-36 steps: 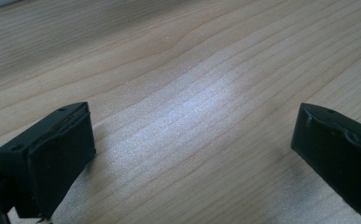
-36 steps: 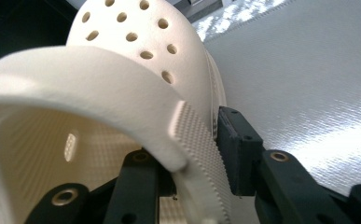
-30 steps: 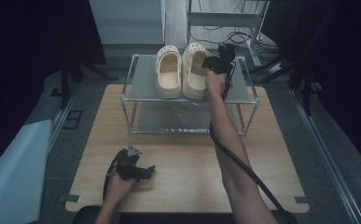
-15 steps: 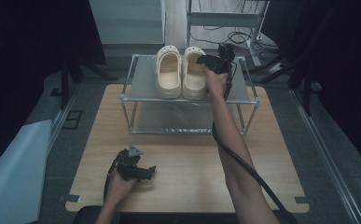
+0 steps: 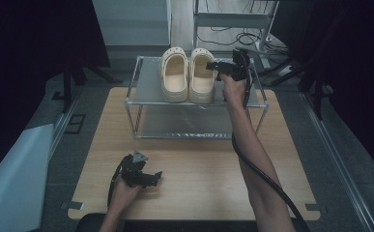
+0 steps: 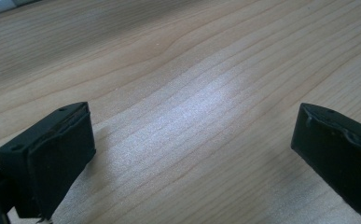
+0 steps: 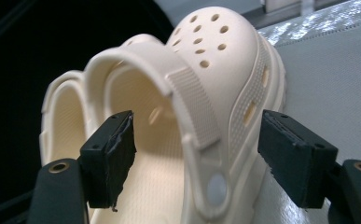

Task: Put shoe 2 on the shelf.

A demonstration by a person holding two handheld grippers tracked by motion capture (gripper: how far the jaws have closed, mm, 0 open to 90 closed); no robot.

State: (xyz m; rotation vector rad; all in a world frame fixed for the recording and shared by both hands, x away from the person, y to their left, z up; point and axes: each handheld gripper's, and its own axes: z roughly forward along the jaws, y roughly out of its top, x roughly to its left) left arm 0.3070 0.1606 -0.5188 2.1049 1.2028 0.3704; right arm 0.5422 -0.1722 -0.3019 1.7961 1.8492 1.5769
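Fingers of the right gripper (image 7: 194, 158) gape open, now straddling the near wall of the right clog (image 5: 202, 76) on the rack (image 5: 146, 96); they have edged closer, ready to clamp. The left gripper (image 6: 192, 158) rests open on the table (image 5: 199, 193).

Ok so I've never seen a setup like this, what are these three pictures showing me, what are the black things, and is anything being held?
A person sits at a wooden table and holds hand-held tongs in each hand, each carrying its own camera. The high view looks down from above the person. The other two pictures look along each pair of tongs' two black jaws. The left tongs rest low over the bare tabletop, jaws wide apart, holding nothing. The right tongs reach to a metal shelf rack at the far side, where a pair of cream clogs stands. Their open jaws straddle the side wall and strap of the right clog, one jaw inside it and one outside, not yet closed. The left clog stands untouched beside it.
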